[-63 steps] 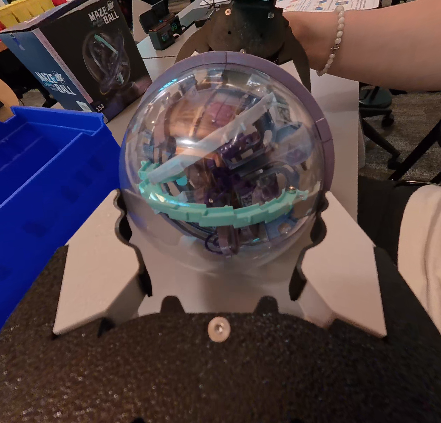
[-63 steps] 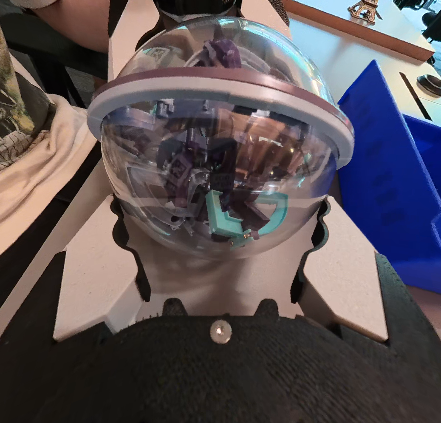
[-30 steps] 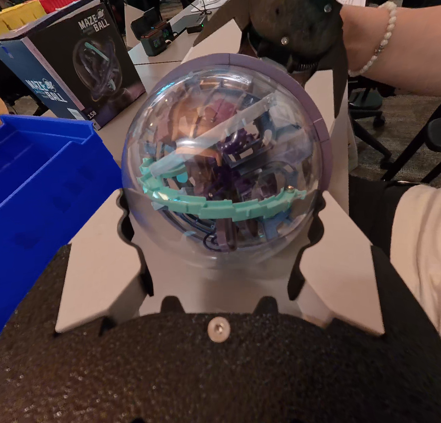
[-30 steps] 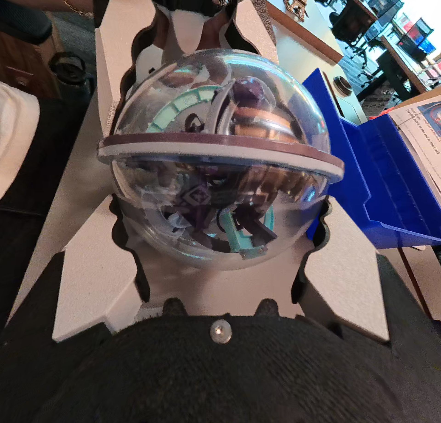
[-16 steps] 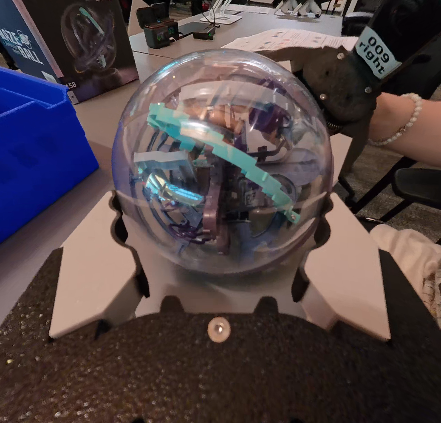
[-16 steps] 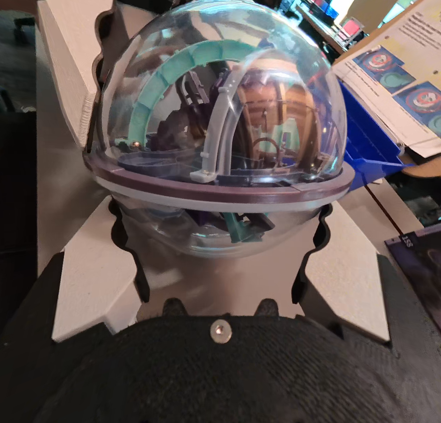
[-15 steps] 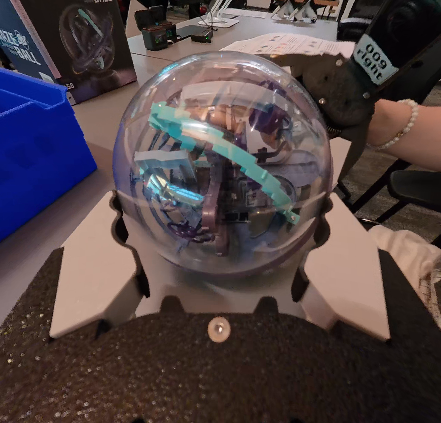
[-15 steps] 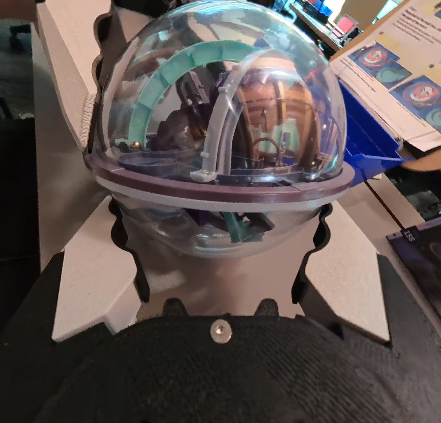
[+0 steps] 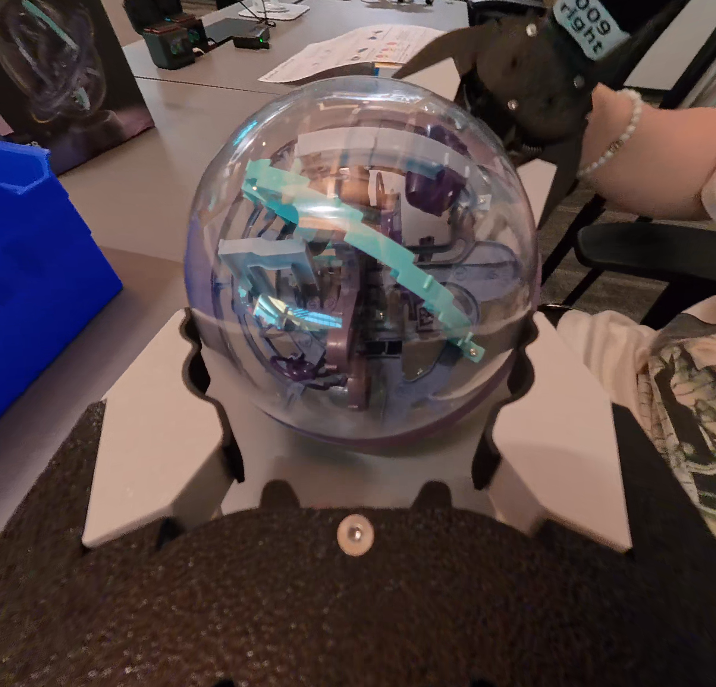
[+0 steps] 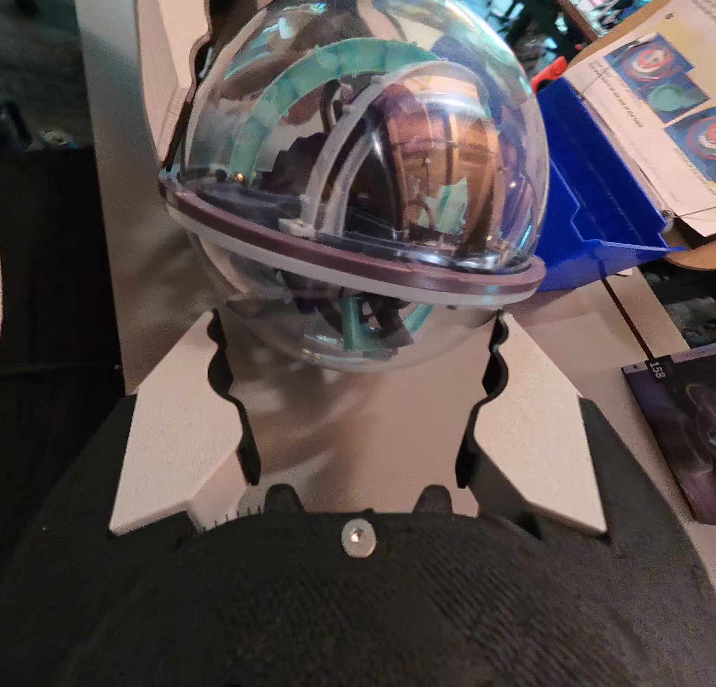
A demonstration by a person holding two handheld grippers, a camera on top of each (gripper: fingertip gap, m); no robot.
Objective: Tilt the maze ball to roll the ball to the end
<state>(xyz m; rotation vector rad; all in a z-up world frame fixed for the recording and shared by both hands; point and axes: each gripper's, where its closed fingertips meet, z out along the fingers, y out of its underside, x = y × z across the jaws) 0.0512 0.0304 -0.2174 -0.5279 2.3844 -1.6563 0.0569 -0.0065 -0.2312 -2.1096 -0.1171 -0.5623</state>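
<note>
The maze ball (image 9: 360, 249) is a clear sphere with a teal track (image 9: 348, 242), purple and grey parts and a purple equator ring. My left gripper (image 9: 358, 342) is shut on it, one finger on each side, with the ring low at the near side. In the right wrist view the maze ball (image 10: 348, 172) sits at the tips of my right gripper (image 10: 358, 327), which is shut on its lower half. The ring (image 10: 387, 269) slopes down to the right. A small silver dot (image 9: 473, 352) sits at the teal track's lower end; I cannot tell if it is the ball.
A blue bin (image 9: 46, 265) stands to the left and shows in the right wrist view (image 10: 589, 211). The maze ball's dark box (image 9: 58, 67), small chargers (image 9: 170, 44) and printed sheets (image 9: 368, 48) lie behind. A person's arm with a bead bracelet (image 9: 620, 137) holds the right gripper (image 9: 523, 67).
The maze ball has turned over, so its ring went from top to bottom in the left wrist view. The right gripper's fingers have come closer together, and the ring now slopes to the right.
</note>
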